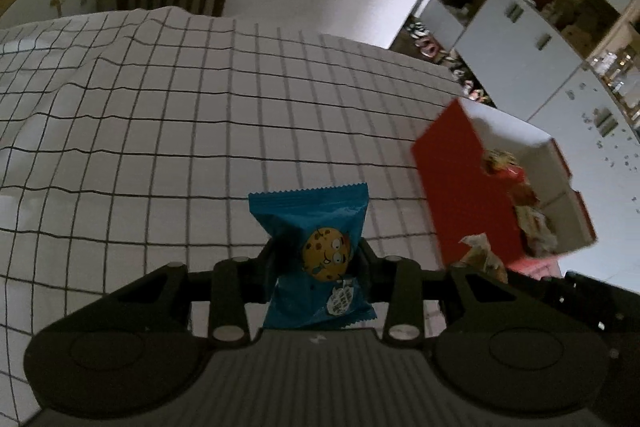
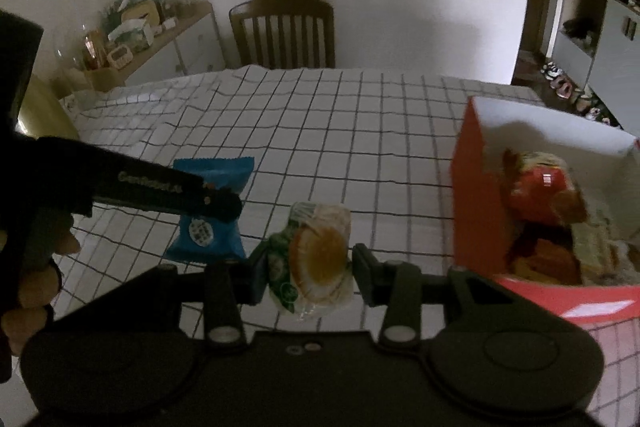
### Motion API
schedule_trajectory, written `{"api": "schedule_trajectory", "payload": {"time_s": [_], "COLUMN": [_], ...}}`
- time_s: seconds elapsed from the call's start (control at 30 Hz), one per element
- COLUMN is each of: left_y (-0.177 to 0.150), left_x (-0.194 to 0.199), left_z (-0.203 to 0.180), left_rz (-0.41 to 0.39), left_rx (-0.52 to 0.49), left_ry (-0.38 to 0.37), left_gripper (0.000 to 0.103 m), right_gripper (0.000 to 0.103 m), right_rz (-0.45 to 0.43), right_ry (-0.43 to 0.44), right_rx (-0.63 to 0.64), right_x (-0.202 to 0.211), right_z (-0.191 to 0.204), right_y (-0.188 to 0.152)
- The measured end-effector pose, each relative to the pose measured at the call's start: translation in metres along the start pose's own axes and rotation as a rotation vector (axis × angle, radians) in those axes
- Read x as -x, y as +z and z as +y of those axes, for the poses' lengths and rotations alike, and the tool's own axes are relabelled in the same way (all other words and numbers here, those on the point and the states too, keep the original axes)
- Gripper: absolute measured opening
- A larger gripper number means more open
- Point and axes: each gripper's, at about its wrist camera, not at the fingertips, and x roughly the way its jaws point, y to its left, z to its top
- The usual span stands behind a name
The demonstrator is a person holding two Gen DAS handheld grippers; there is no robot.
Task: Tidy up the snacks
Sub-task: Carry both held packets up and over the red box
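Both packets look light, soft and crinkly: the left gripper [image 1: 316, 259] pinches the blue packet [image 1: 310, 223] mid-body, the right gripper [image 2: 308, 267] clamps the green packet [image 2: 316, 259] likewise.

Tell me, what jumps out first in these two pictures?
Each gripper pinches a snack above the checked tablecloth: the left gripper holds a blue cookie packet, the right gripper a green-and-white pastry packet. To their right stands an open red box, already holding several snacks.
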Motion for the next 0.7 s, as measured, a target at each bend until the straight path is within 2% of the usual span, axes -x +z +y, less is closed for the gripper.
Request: {"api": "schedule_trajectory", "payload": {"time_s": [0.33,0.7], "left_y": [-0.013,-0.017], "left_x": [0.037,0.043], "left_z": [-0.060,-0.142], "left_rz": [-0.022,-0.046], "left_rx": [-0.066,-0.127], "left_ry": [-0.061,-0.126], "left_gripper": [0.038,0.038], "right_gripper": [0.042,0.042], "right_rz": [-0.059,-0.101], "right_ry": [-0.035,-0.064], "right_rx": [-0.023,-0.025], "right_x": [0.060,0.099], "right_z": [-0.041,-0.100], "right_y": [-0.010,-0.014]}}
